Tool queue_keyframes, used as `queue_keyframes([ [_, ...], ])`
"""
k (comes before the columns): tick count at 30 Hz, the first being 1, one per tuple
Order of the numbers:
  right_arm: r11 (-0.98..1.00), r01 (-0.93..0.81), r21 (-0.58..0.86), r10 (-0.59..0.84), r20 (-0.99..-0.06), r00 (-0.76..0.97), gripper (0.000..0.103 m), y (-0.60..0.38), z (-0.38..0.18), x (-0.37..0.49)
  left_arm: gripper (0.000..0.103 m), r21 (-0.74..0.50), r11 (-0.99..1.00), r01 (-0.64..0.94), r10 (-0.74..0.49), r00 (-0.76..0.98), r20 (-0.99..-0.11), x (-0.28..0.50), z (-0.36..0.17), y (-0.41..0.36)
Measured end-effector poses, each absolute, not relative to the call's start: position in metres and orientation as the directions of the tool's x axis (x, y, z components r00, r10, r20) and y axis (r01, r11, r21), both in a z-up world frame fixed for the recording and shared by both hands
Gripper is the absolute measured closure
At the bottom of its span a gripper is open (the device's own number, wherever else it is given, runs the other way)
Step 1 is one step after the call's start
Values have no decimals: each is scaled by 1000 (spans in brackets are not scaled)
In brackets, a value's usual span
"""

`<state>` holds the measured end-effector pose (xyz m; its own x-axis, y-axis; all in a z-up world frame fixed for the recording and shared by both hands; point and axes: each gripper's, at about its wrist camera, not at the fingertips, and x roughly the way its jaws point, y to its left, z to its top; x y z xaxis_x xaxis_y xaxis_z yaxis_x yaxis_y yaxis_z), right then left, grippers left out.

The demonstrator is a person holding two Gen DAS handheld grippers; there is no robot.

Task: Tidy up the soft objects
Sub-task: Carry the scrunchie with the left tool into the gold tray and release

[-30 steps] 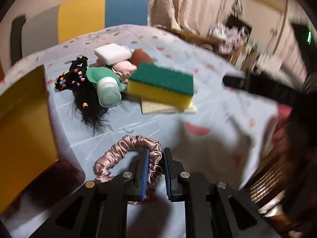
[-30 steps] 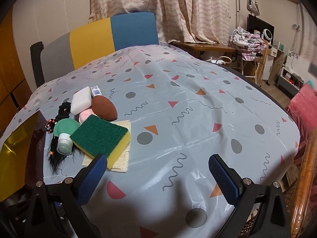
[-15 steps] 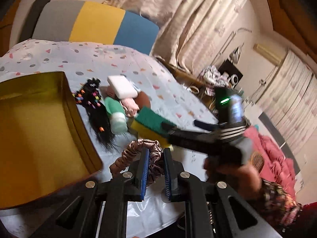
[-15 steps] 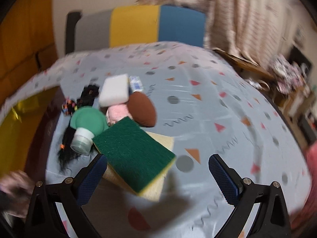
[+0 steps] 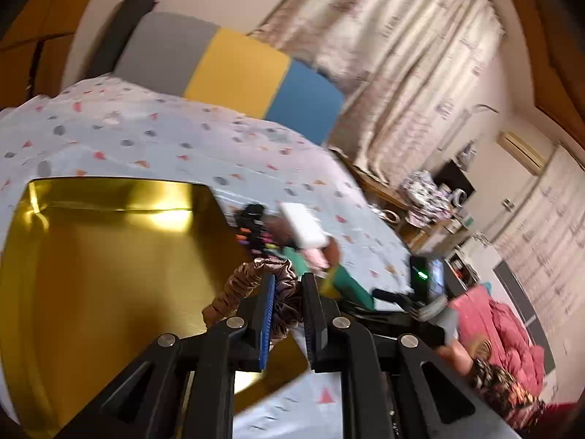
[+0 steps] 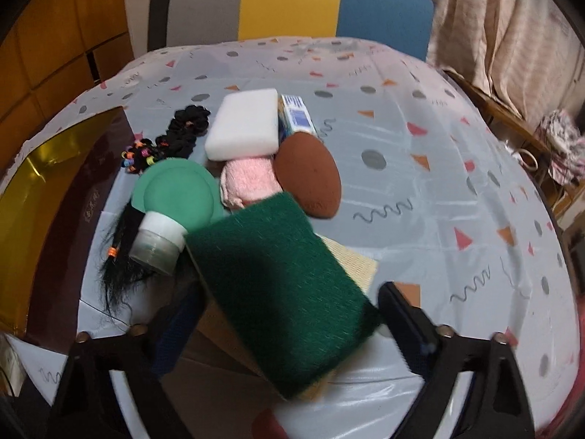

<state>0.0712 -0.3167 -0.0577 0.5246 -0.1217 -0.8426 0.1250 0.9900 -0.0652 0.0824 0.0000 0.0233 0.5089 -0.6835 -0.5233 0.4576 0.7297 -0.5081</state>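
Nearest us, our left hand-held gripper [image 5: 287,314] is clenched on the pink satin scrunchie [image 5: 252,285], which hangs at the near right corner of the gold box [image 5: 91,256], just above its floor. Our right hand-held gripper [image 6: 289,314] straddles the green scouring sponge [image 6: 281,292], whose long axis runs diagonally away toward the box; its jaws have just been closing, yet we cannot tell whether the pads touch the sponge's sides. Beyond the sponge, right of the box, lie the green bottle [image 6: 168,212], pink cloth [image 6: 248,183], brown sponge [image 6: 307,175] and white sponge [image 6: 243,124] on the table [image 6: 420,183].
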Motion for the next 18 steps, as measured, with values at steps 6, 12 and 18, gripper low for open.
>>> queue_keyframes([
  [6,987,157,-29,-110,-832,543,26,-319,-52,63,90,-494,809,320,-580,573,-579,122,6,44],
  [12,986,160,-47,-130,-818,560,58,-313,-35,56,90,-515,838,183,-508,608,-610,160,-12,89],
  [18,987,154,-40,-122,-814,567,13,-317,-34,56,89,-511,849,130,-475,611,-634,179,-23,106],
])
